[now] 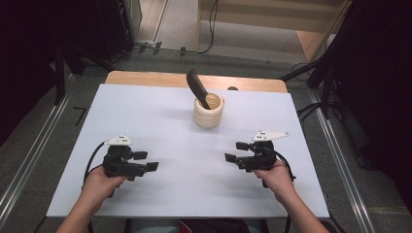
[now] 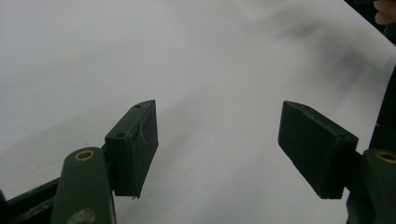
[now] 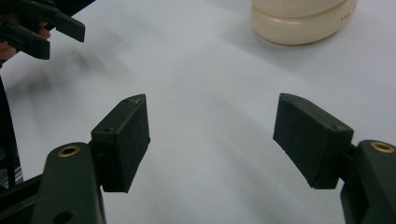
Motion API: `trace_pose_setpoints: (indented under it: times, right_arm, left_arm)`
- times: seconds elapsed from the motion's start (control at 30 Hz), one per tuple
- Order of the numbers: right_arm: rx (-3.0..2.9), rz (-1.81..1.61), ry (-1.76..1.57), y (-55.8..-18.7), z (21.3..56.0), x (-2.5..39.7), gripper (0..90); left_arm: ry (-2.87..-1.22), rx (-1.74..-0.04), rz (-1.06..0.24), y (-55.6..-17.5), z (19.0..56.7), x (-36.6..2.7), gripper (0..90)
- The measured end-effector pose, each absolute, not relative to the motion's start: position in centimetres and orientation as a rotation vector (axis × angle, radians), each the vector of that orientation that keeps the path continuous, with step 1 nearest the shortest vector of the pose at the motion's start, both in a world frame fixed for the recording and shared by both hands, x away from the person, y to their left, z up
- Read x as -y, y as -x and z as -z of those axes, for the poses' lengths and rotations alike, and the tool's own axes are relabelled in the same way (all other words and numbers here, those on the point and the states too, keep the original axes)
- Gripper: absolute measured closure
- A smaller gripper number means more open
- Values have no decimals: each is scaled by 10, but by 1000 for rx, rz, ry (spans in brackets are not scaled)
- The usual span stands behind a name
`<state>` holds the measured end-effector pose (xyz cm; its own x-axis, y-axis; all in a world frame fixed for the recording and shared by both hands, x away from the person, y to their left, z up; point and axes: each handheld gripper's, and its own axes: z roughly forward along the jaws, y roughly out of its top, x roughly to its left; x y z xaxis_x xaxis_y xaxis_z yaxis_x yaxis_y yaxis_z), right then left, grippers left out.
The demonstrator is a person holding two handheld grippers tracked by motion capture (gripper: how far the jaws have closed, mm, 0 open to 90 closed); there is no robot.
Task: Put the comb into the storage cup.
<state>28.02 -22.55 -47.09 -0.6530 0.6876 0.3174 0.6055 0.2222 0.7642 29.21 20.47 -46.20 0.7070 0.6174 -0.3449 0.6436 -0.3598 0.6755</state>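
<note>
While both hands rest near the table's (image 1: pixel 145 111) front edge, the left tongs (image 1: pixel 145 161) and right tongs (image 1: pixel 235 151) gape wide, holding nothing. Toward the back edge stands a cream cup (image 1: pixel 209 112) with a dark scoop (image 1: pixel 197 87) leaning inside; a careless grab could likely tip it.
</note>
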Motion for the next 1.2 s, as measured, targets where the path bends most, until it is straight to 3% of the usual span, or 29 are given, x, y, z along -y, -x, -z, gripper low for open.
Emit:
trace_pose_setpoints:
  times: [1.2]
  right_arm:
    - [-2376,-1395,-1265,-251,476,252,241]
  left_arm:
    - [-2071,-957,45,-290,462,-205,295]
